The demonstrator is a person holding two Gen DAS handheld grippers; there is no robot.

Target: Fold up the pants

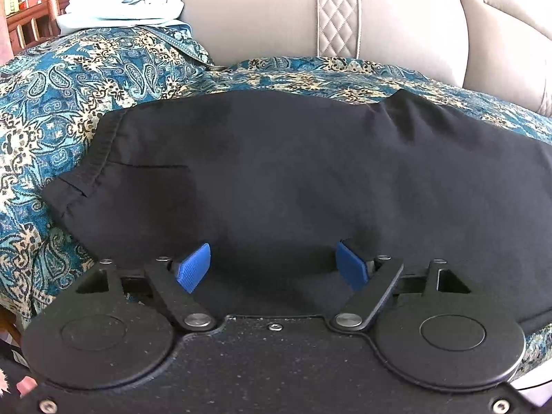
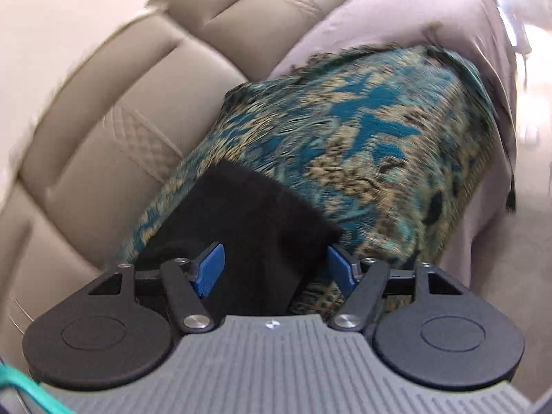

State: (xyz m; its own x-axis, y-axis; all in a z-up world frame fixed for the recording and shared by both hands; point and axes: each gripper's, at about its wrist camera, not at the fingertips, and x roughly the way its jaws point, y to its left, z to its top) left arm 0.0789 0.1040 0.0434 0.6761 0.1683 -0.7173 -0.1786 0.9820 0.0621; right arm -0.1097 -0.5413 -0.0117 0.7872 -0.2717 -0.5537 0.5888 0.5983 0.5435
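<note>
Black pants (image 1: 276, 165) lie flat across a teal paisley throw (image 1: 69, 103) on a beige sofa, with the elastic waistband (image 1: 100, 151) at the left. My left gripper (image 1: 272, 269) hovers over their near edge, its blue pads (image 1: 193, 267) wide apart and not pinching the cloth. In the blurred right wrist view, one narrow end of the black pants (image 2: 255, 227) reaches in between the fingers of my right gripper (image 2: 274, 269). Its blue pads (image 2: 208, 269) stand apart on either side of that end, open.
The quilted beige sofa back (image 1: 338, 10) rises behind the throw. A pale blue garment (image 1: 131, 7) is piled at the far left, with wooden furniture (image 1: 31, 17) beyond. On the right, the throw (image 2: 379, 138) drapes over the sofa arm (image 2: 396, 10).
</note>
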